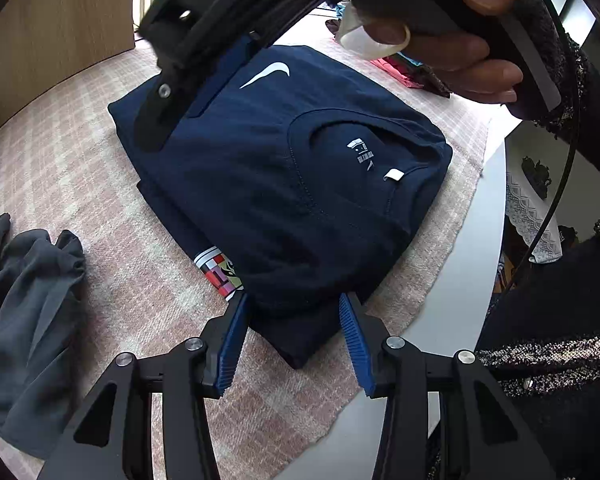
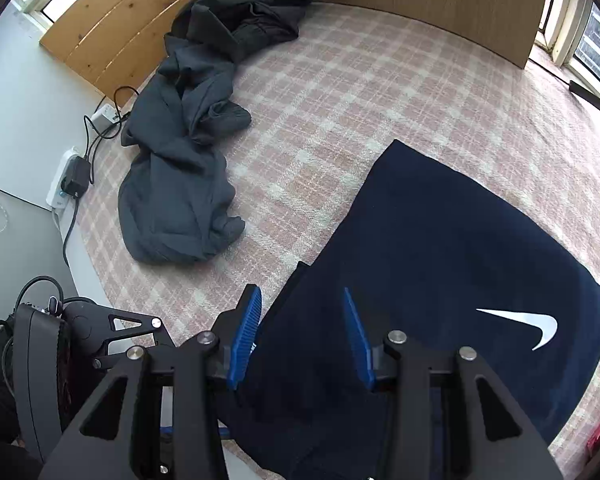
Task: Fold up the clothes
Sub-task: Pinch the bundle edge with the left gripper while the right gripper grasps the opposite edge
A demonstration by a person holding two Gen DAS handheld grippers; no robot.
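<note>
Navy cloth, a folded sweatshirt (white swoosh up), lay squared on the checked blanket, and both the left gripper and right gripper hung over opposite edges with jaws parted, holding nothing, seemingly to neaten it.

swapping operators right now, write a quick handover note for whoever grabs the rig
Left tool: open, at the near edge of the folded navy shirt, gripping nothing.
Right tool: open, over the shirt's logo end, holding nothing.
Shirt lies folded on the plaid cloth, on top of another folded dark garment.
Left to do: the grey garment is still crumpled beside it. Pink clothes lie behind; their fold state is unclear.
</note>
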